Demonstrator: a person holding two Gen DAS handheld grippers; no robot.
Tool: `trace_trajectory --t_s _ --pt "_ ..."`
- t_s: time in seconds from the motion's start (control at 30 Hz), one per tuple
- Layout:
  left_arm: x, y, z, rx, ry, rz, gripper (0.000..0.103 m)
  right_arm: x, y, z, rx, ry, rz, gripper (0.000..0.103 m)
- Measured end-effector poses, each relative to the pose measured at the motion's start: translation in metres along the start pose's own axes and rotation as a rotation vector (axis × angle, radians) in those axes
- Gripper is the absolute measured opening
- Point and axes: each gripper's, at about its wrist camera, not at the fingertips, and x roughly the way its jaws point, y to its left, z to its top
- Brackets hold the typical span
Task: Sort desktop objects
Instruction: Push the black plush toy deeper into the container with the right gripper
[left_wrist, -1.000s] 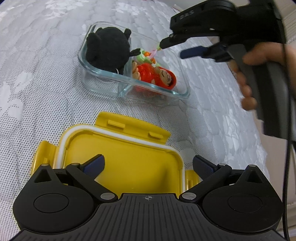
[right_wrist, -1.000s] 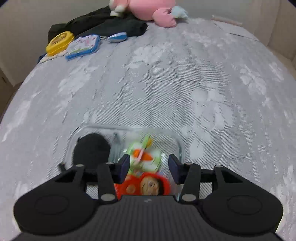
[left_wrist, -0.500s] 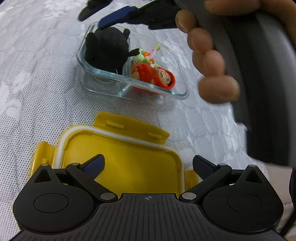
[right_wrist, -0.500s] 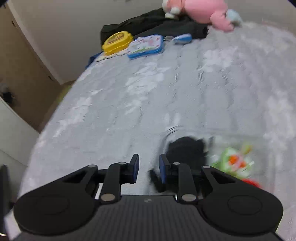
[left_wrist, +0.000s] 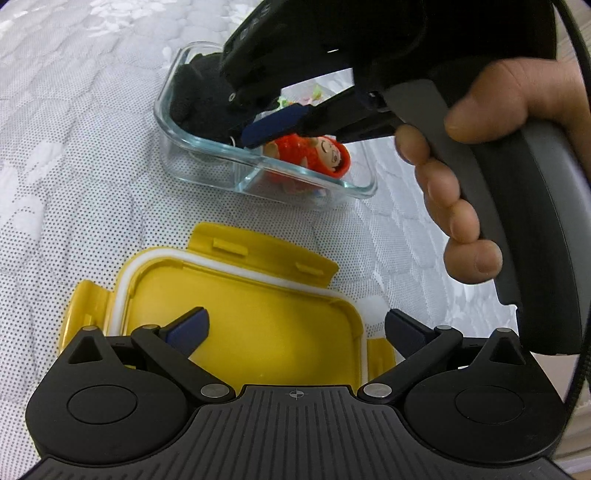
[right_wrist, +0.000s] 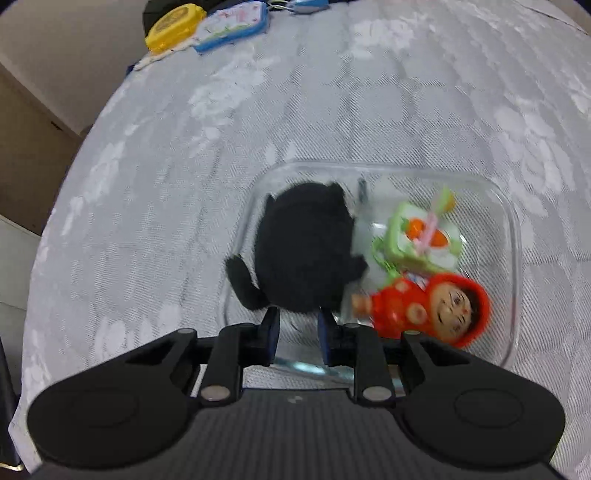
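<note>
Black plush toy (right_wrist: 306, 254): soft, light, compressible; take by body; right gripper (right_wrist: 297, 326) narrowly parted, seemingly empty; left gripper (left_wrist: 295, 328) spread.

Plush toy (right_wrist: 306, 254) and doll (right_wrist: 428, 310) in glass container (left_wrist: 258, 173), lid (left_wrist: 240, 325) nearer.
</note>
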Motion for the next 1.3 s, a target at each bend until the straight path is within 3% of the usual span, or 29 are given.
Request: trace_trajectory --t_s 0.13,0.23,0.3,0.33,0.37,0.43,0.67,1.03,1.3 --pt "0.000 0.000 0.000 -0.005 0.000 0.001 0.103 -0.017 0.004 -0.002 -0.031 -0.102 0.068 0.026" --pt "0.000 0.000 0.000 0.003 0.000 0.003 0.103 -0.015 0.016 0.002 -0.092 -0.121 0.087 0.035" --pt "0.000 0.001 0.001 0.003 -0.001 0.002 0.103 -0.011 0.025 0.004 -0.131 -0.126 0.087 0.035" --pt "0.000 0.002 0.001 0.002 -0.001 0.002 0.103 -0.007 0.028 0.004 -0.149 -0.126 0.071 0.028" --pt "0.000 0.003 0.001 0.001 -0.003 0.003 0.103 -0.002 0.030 0.006 -0.160 -0.121 0.050 0.004" --pt "-0.002 0.005 0.001 -0.002 -0.005 0.006 0.103 0.004 0.030 0.005 -0.161 -0.100 0.016 0.005" --pt "-0.003 0.004 0.001 -0.001 0.001 0.011 0.103 -0.003 0.017 -0.002 -0.131 -0.043 0.020 0.005" --pt "0.002 0.004 0.003 0.008 0.003 0.010 0.103 0.038 0.009 -0.002 -0.077 0.082 -0.006 0.005" --pt "0.004 0.006 0.005 0.003 0.003 0.012 0.103 0.006 0.003 -0.001 -0.080 0.066 0.008 0.021"
